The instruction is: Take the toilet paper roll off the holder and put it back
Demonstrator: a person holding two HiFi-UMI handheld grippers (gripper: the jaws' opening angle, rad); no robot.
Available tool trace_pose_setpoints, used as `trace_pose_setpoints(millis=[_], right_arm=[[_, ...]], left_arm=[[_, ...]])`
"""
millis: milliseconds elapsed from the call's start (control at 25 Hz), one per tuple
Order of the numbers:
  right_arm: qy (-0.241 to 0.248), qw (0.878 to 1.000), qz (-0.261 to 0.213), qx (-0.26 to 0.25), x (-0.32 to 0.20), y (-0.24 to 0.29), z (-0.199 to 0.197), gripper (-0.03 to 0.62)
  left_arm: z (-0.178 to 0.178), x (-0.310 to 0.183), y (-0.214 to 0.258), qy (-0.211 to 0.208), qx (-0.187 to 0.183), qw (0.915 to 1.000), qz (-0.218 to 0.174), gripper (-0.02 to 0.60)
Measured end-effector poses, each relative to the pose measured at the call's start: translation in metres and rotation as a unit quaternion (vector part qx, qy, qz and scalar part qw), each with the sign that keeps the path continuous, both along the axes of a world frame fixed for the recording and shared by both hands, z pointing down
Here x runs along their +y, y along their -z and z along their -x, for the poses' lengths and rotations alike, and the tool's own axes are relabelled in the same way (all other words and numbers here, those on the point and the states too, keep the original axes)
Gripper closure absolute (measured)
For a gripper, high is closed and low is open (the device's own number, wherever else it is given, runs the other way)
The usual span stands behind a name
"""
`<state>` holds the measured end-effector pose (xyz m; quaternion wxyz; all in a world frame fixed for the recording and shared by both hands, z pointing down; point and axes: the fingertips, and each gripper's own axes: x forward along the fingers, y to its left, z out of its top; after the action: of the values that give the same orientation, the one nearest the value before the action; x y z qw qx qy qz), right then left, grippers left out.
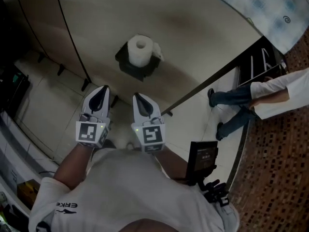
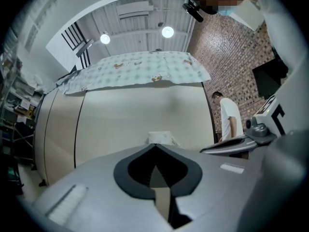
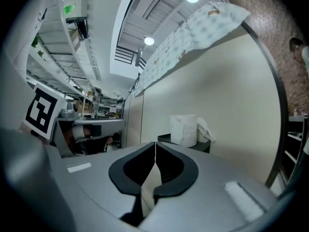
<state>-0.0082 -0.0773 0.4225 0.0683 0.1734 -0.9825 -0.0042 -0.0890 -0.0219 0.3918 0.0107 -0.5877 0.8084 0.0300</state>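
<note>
Filling most of every view, a beige panelled wall [image 1: 193,37] rises in front of the person, with a pale patterned cloth [image 1: 260,4] draped over its top edge. Below it the floor [image 1: 48,105] is pale tile on the left and changes to brown mosaic on the right. A bystander [image 1: 251,100] in a white top and jeans stands on the right, beside the end of the wall, well apart from both tools.

A black holder [image 1: 137,65] is fixed to the wall, and the toilet paper roll [image 1: 140,50] stands on end on it with its core hole facing up. A loose flap of paper hangs at the roll's right side. In the right gripper view the roll [image 3: 184,129] shows just above and to the right of the jaw tips, resting on the holder [image 3: 195,145]. In the left gripper view only the roll's top edge [image 2: 161,137] peeks over the jaws.

The left hand-held gripper [image 1: 102,90] and the right hand-held gripper [image 1: 137,96] are held side by side and point toward the holder, both short of it and touching nothing. Each has its jaws pressed together with nothing between them, as their own views show for the left [image 2: 154,145] and the right [image 3: 155,143]. A marker cube [image 1: 91,132] sits at the back of the left one.
</note>
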Motion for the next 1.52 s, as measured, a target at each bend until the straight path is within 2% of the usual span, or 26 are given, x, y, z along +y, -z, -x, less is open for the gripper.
trace_pose_setpoints(millis=[240, 440, 600, 880, 1200, 1400, 1520], right_arm=[[-0.043, 0.999, -0.013, 0.006, -0.029, -0.002, 0.032, 0.574], [-0.107, 0.994, -0.027, 0.012, -0.049, 0.007, 0.064, 0.574], [-0.171, 0.984, -0.031, 0.02, -0.06, 0.008, 0.082, 0.574], [-0.277, 0.96, -0.033, 0.03, -0.066, 0.01, 0.09, 0.574], [-0.33, 0.942, -0.035, 0.039, -0.068, 0.009, 0.073, 0.574], [-0.342, 0.938, -0.04, 0.038, -0.075, 0.014, 0.066, 0.574], [-0.342, 0.938, -0.041, 0.04, -0.078, 0.015, 0.064, 0.574]], left_arm=[[0.046, -0.038, -0.01, -0.05, 0.005, 0.9987, -0.011, 0.578], [0.087, -0.077, -0.013, -0.126, 0.015, 0.9919, -0.014, 0.578], [0.104, -0.107, -0.006, -0.196, 0.02, 0.9803, -0.002, 0.578], [0.118, -0.133, -0.009, -0.288, 0.029, 0.9571, -0.017, 0.578], [0.11, -0.152, -0.006, -0.329, 0.031, 0.9433, -0.03, 0.578], [0.104, -0.157, -0.001, -0.339, 0.018, 0.94, -0.031, 0.578], [0.102, -0.158, 0.001, -0.337, 0.017, 0.9408, -0.031, 0.578]])
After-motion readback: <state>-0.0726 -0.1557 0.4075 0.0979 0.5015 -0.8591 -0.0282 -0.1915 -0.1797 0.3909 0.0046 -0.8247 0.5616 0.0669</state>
